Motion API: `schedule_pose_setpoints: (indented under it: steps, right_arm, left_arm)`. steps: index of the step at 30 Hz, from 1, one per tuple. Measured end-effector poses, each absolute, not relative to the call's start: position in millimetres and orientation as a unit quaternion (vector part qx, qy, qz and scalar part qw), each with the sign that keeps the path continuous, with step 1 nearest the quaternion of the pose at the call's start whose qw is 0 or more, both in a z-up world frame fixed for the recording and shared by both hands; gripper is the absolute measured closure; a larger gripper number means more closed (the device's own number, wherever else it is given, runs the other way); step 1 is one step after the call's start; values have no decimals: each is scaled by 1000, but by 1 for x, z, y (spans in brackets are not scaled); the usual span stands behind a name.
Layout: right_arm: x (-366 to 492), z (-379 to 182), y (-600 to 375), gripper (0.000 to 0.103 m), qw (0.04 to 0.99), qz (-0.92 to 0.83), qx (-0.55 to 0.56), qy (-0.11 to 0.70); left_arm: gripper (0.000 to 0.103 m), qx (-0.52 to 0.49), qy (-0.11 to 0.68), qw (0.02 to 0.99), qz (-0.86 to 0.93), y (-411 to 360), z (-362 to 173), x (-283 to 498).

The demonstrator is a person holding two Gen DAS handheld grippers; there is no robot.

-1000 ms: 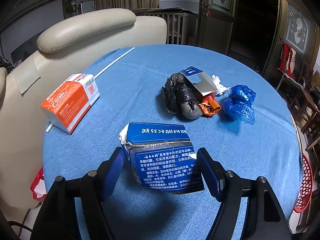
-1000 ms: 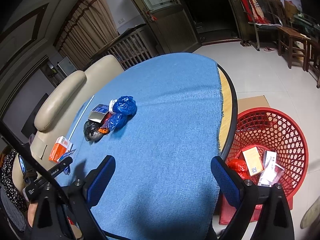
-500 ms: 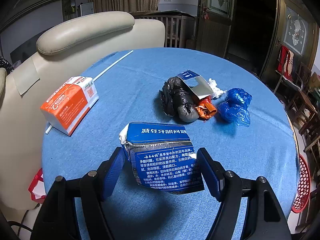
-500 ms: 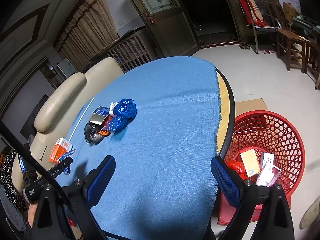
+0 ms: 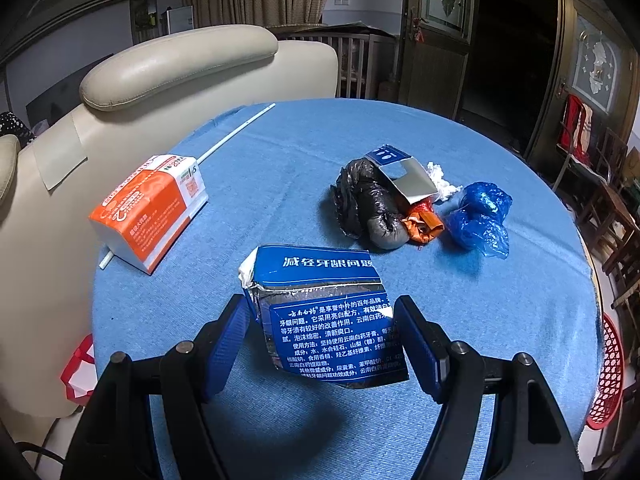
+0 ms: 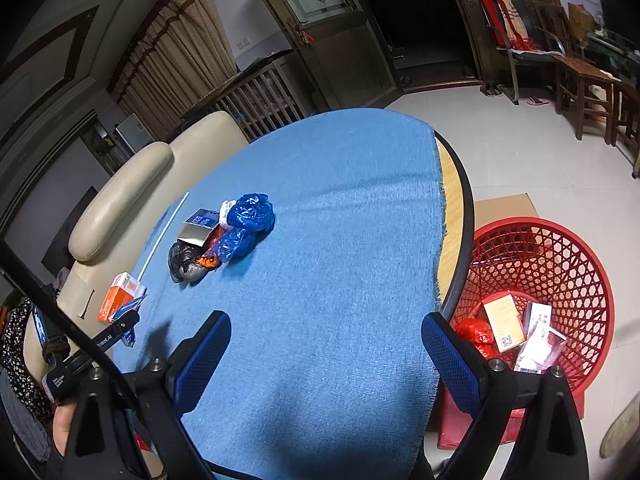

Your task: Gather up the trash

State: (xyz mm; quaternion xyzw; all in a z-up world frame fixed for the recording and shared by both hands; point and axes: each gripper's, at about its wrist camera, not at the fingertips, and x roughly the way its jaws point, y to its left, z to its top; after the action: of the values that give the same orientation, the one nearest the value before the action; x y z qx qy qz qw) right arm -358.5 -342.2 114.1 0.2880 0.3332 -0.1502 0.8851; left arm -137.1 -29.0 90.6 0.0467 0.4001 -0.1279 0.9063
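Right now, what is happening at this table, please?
A person is collecting trash with two handheld grippers. The left gripper holds a torn blue toothpaste box. The right gripper is open and empty. An orange box and crumpled bags lie on the blue tablecloth; a red basket holds some trash.

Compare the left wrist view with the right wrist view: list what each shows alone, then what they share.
Only the left wrist view: the left gripper closed on the torn blue toothpaste box, with its print readable.

Only the right wrist view: the open right gripper holding nothing, and the trash inside the red basket.

Both: the blue tablecloth, the orange box, the black bag, the blue bags and the beige chair.
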Motion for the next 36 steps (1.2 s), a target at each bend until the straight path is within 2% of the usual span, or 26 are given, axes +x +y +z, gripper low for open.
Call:
schedule_pose_setpoints:
  steps: [36]
  right_arm:
    - [-344, 90, -351, 5, 871, -145, 307, 355]
  left_arm:
    - [28, 49, 410, 903, -118, -30, 81, -128]
